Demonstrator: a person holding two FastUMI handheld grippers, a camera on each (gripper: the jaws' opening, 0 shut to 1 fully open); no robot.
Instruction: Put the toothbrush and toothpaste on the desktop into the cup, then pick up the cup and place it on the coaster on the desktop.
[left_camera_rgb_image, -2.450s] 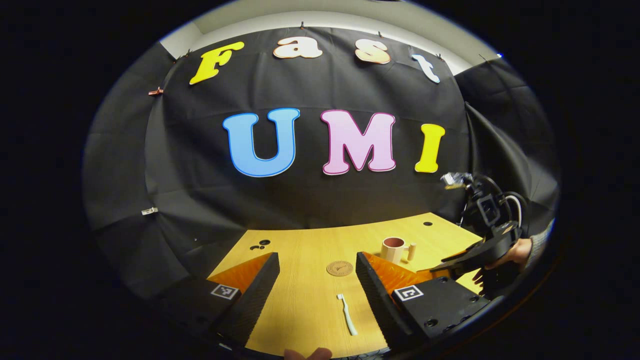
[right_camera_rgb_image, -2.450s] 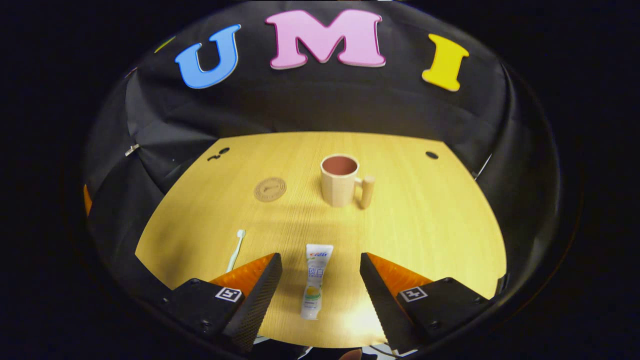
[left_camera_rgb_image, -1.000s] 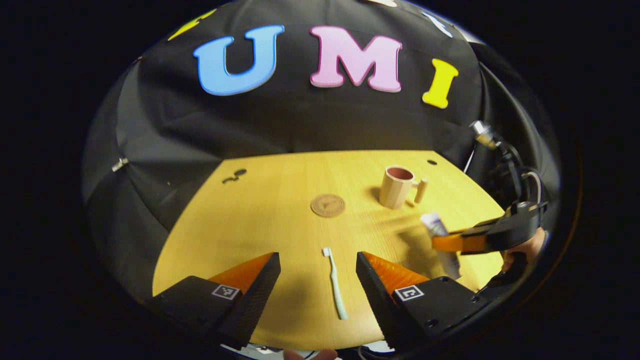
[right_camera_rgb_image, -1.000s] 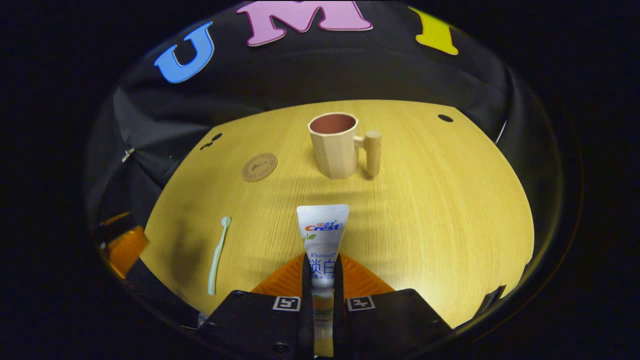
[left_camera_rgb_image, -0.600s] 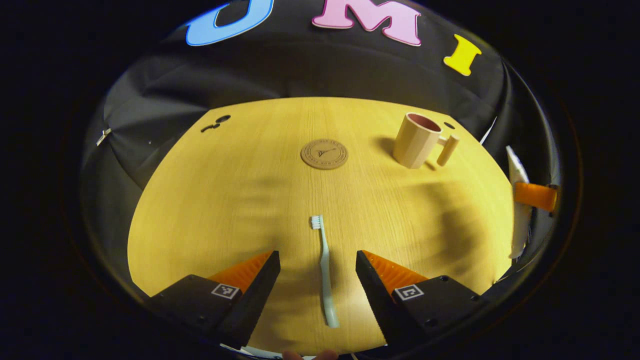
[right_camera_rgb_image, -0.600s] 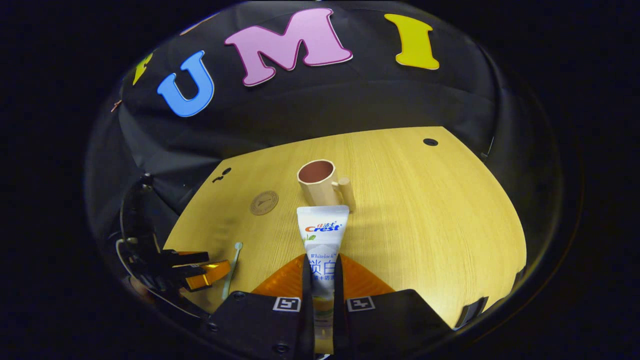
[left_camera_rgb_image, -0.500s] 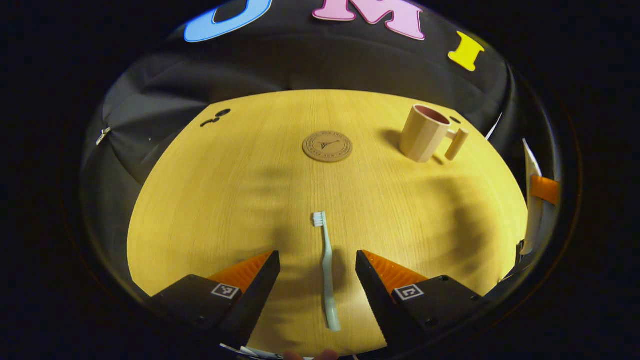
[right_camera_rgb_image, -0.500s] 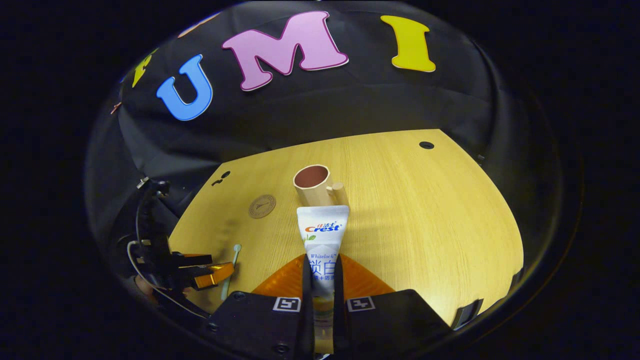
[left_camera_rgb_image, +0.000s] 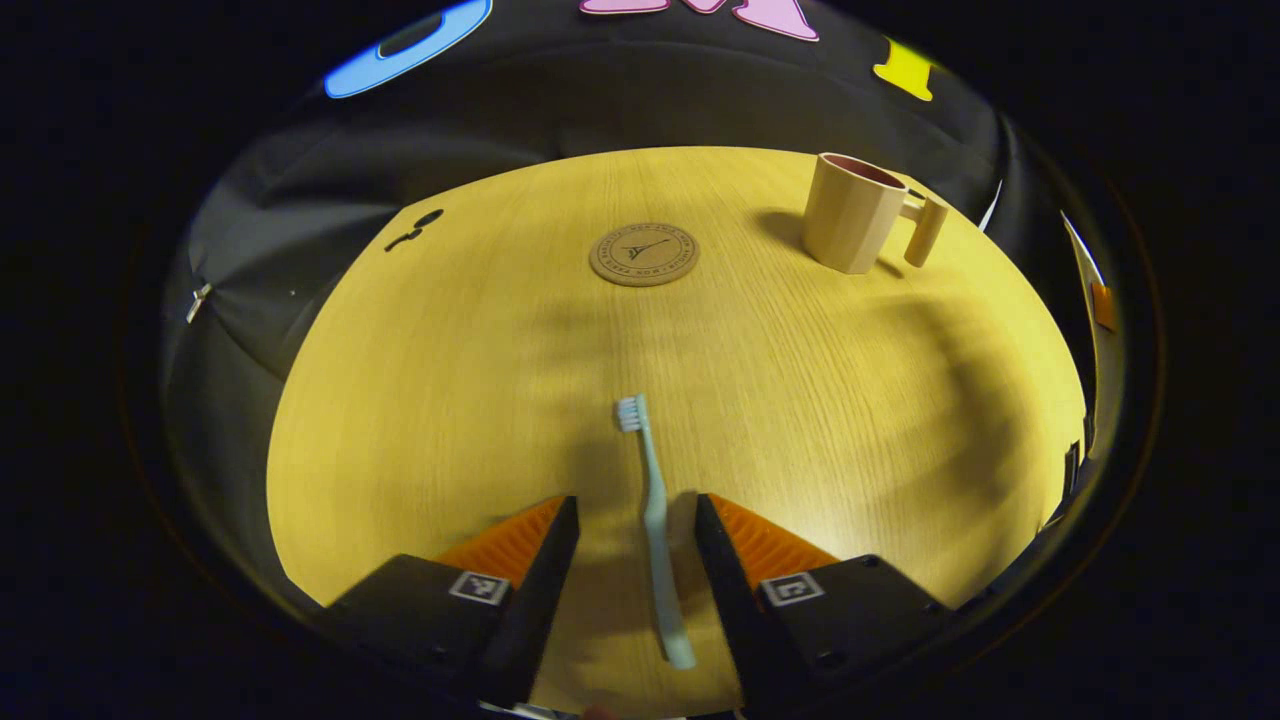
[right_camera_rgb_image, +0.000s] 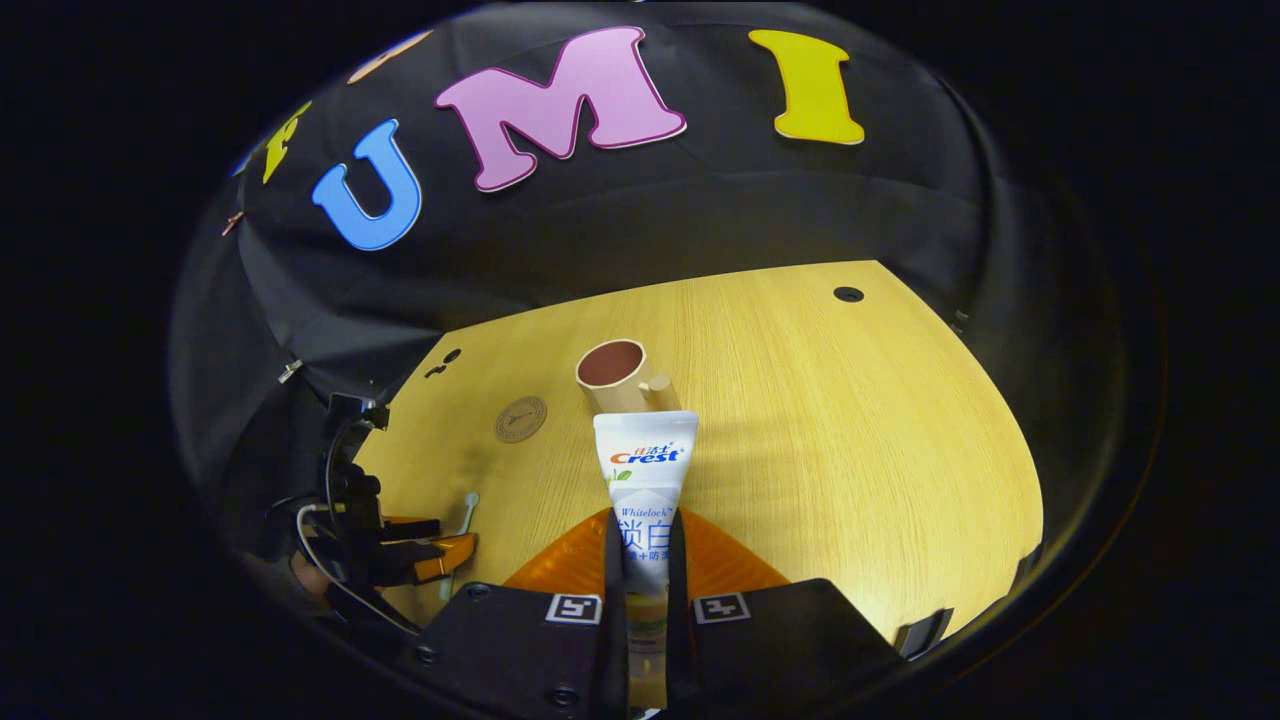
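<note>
A pale green toothbrush (left_camera_rgb_image: 652, 500) lies flat on the wooden table, bristles pointing away. My left gripper (left_camera_rgb_image: 633, 500) hangs low over it, open, one finger on each side of the handle with a gap on both sides. The beige cup (left_camera_rgb_image: 852, 222) stands upright at the far right, handle to its right. The round cork coaster (left_camera_rgb_image: 644, 254) lies left of it. My right gripper (right_camera_rgb_image: 640, 520) is shut on the white toothpaste tube (right_camera_rgb_image: 645, 465), held above the table with its flat end towards the cup (right_camera_rgb_image: 612, 375). The left gripper (right_camera_rgb_image: 430, 548) also appears beside the toothbrush (right_camera_rgb_image: 466, 512).
The table (left_camera_rgb_image: 430, 400) has cable holes at its far left (left_camera_rgb_image: 410, 230) and far right (right_camera_rgb_image: 848, 294). Black cloth walls close in behind and at both sides. At the right edge of the left gripper view the held tube (left_camera_rgb_image: 1085, 250) shows.
My left gripper has come down over the toothbrush and its fingers have narrowed around the handle. My right gripper shut on the toothpaste, lifted it off the table and keeps it raised.
</note>
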